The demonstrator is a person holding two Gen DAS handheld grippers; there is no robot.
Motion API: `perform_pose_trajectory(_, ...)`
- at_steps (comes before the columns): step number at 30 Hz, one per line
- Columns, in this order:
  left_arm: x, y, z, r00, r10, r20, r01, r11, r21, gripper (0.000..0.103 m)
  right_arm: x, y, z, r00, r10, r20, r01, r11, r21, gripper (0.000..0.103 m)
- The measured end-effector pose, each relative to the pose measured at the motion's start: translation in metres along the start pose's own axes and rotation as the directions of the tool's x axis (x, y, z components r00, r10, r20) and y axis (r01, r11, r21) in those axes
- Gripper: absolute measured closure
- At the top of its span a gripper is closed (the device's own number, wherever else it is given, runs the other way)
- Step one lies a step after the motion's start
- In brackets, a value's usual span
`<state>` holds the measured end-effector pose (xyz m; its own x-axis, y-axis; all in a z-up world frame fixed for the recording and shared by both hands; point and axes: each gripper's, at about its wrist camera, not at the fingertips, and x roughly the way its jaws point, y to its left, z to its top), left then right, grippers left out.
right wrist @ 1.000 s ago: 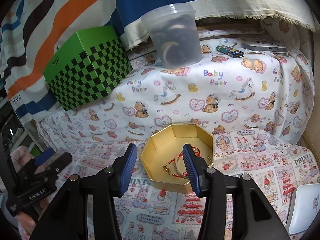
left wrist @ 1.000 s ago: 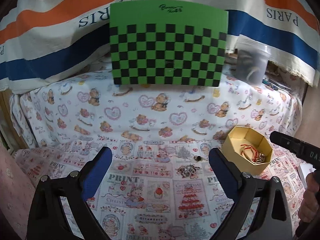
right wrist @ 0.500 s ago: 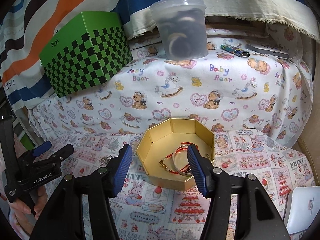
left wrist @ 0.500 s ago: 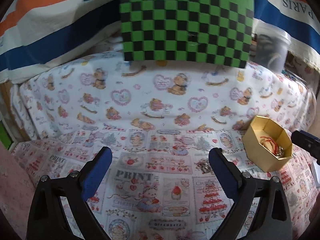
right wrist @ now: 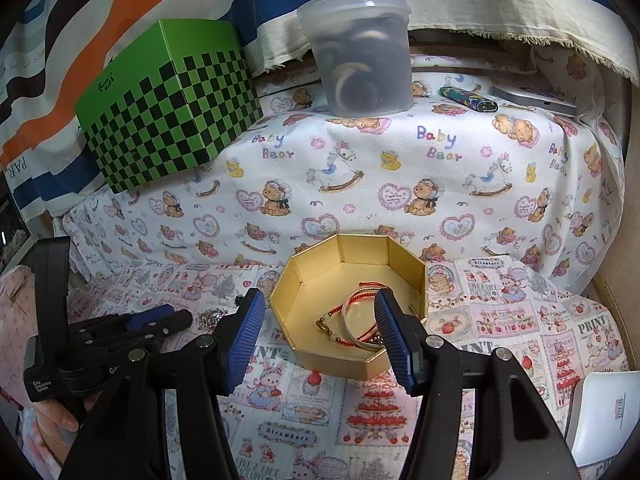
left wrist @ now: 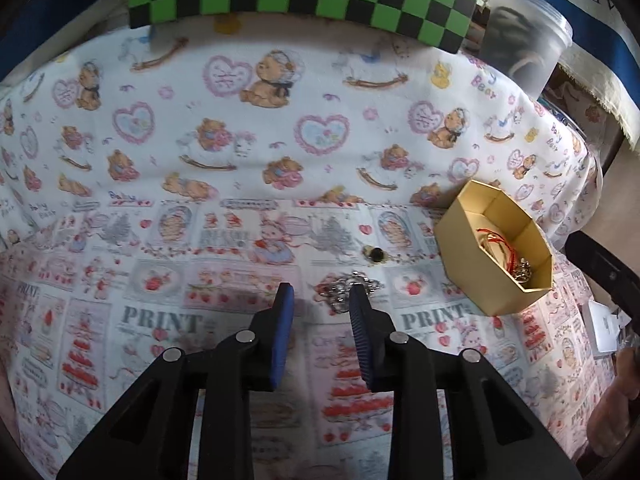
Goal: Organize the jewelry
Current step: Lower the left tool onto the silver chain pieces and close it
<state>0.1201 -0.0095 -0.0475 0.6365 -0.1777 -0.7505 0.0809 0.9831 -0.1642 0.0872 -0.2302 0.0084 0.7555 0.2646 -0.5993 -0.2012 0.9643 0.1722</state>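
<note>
While the left gripper (left wrist: 322, 294) comes in from the bottom of the frame, its jaws are closing around a silver chain (left wrist: 344, 290) bunched on the cloth (left wrist: 240, 140) at centre; the pads do not yet seem to press it. For a sound pick the tips should sit low on the fabric and gather the whole tangle, not one loop. A small stud (left wrist: 375, 255) lies just above. The right gripper (right wrist: 320, 322) hangs half spread over the gold box (right wrist: 288, 308), pinching nothing.
</note>
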Motion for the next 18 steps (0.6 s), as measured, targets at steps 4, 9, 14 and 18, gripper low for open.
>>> perform_pose_trajectory(4, 0.017, -0.013, 0.004, 0.999, 0.001, -0.053, 0.0, 1.0, 0.025, 0.076, -0.002, -0.004, 0.001, 1.0, 0.012, 0.003, -0.012, 1.0, 0.021, 0.044)
perform_pose_trajectory(9, 0.026, -0.022, 0.003, 0.999, 0.033, -0.036, -0.031, 0.996, 0.079, 0.091, -0.001, -0.009, 0.003, 1.0, 0.024, -0.01, -0.023, 0.999, 0.046, 0.044)
perform_pose_trajectory(14, 0.015, -0.009, 0.001, 0.999, 0.002, -0.042, 0.0, 0.999, 0.034, 0.091, 0.001, -0.006, 0.002, 1.0, 0.013, -0.009, -0.013, 0.999, 0.03, 0.044)
perform_pose_trajectory(18, -0.01, 0.003, -0.003, 1.0, -0.003, -0.016, 0.003, 1.0, 0.01, 0.091, 0.002, -0.004, 0.001, 1.0, 0.006, -0.011, -0.005, 1.0, 0.02, 0.044)
